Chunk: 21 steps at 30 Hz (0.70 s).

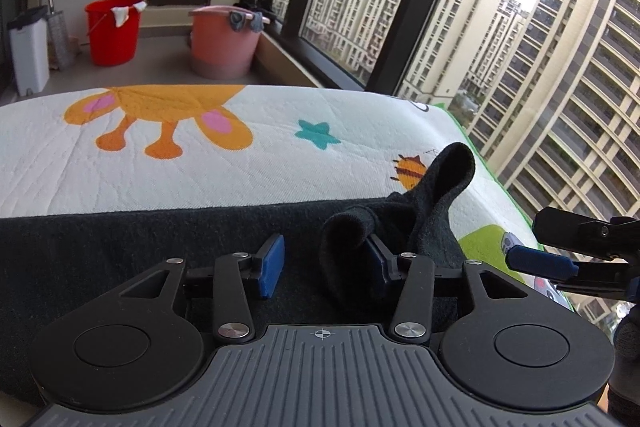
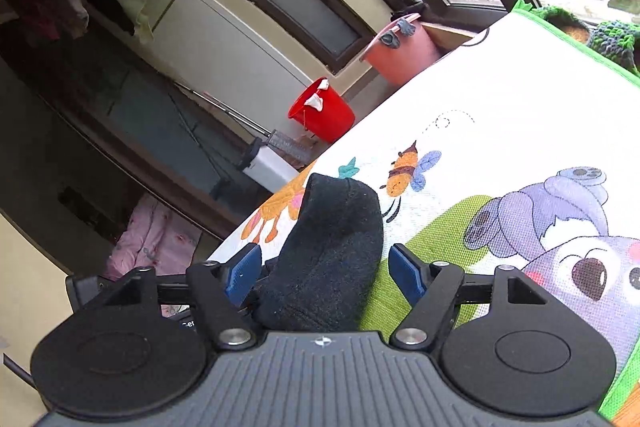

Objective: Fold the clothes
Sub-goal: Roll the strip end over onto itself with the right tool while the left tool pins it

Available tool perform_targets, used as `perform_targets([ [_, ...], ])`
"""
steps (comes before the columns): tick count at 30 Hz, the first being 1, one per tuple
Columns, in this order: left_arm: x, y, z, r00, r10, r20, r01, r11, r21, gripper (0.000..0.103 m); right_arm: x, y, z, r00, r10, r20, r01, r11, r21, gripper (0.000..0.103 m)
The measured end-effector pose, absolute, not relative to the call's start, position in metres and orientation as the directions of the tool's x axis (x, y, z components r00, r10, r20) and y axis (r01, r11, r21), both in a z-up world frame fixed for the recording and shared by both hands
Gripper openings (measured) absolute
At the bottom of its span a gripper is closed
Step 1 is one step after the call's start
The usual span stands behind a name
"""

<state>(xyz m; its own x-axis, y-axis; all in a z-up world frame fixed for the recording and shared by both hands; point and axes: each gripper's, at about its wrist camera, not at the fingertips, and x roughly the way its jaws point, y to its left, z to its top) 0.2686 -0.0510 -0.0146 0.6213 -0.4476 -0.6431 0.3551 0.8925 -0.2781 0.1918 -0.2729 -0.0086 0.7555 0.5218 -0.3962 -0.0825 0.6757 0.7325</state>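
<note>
Because the dark cloth (image 1: pixel 120 251) is soft and floppy, it looks light and bends anywhere, so it will sag if only 1 edge is lifted. It lies on the cartoon mat (image 1: pixel 200 167), near the bee picture (image 1: pixel 410 171), and 1 end sticks up in a bump (image 1: pixel 448 167). The left gripper (image 1: pixel 324 263) has its jaws spread, with a fold of cloth resting against 1 pad, not pinched. The right gripper (image 2: pixel 324 271) is spread too, and the bump sits loose between its jaws. A good place to grab is probably a corner or hem.
</note>
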Motion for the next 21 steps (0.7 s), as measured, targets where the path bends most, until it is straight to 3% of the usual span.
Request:
perform_targets([
  [6, 0.268, -0.039, -0.013, 0.608, -0.474, -0.637, 0.345, 0.88, -0.326, 0.047, 0.211, -0.232, -0.037, 0.735, 0.497, -0.461, -0.038, 0.709, 0.705, 0.067],
  [7, 0.267, -0.036, -0.011, 0.607, -0.474, -0.638, 0.34, 0.881, -0.33, 0.048, 0.21, -0.226, -0.036, 0.742, 0.487, -0.46, -0.055, 0.729, 0.682, 0.06],
  [9, 0.261, -0.028, -0.005, 0.616, -0.449, -0.647, 0.312, 0.893, -0.323, 0.055, 0.205, -0.214, -0.031, 0.764, 0.453, -0.46, -0.094, 0.783, 0.615, 0.053],
  [11, 0.253, -0.02, 0.003, 0.636, -0.427, -0.642, 0.303, 0.904, -0.302, 0.065, 0.2, -0.198, -0.019, 0.776, 0.41, -0.48, -0.168, 0.867, 0.468, 0.051],
  [13, 0.244, -0.014, 0.014, 0.65, -0.428, -0.628, 0.308, 0.904, -0.297, 0.066, 0.19, -0.172, -0.004, 0.8, 0.345, -0.491, -0.245, 0.935, 0.258, 0.05],
  [15, 0.234, -0.007, 0.026, 0.663, -0.456, -0.594, 0.319, 0.89, -0.327, 0.061, 0.182, -0.147, 0.005, 0.824, 0.288, -0.488, -0.292, 0.954, 0.069, 0.05],
  [17, 0.23, -0.003, 0.036, 0.662, -0.485, -0.571, 0.328, 0.873, -0.361, 0.049, 0.168, -0.116, 0.012, 0.854, 0.231, -0.466, -0.319, 0.94, -0.118, 0.05],
  [21, 0.231, 0.004, 0.044, 0.631, -0.554, -0.543, 0.334, 0.826, -0.454, 0.045, 0.148, -0.076, 0.014, 0.879, 0.204, -0.43, -0.354, 0.884, -0.304, 0.05],
])
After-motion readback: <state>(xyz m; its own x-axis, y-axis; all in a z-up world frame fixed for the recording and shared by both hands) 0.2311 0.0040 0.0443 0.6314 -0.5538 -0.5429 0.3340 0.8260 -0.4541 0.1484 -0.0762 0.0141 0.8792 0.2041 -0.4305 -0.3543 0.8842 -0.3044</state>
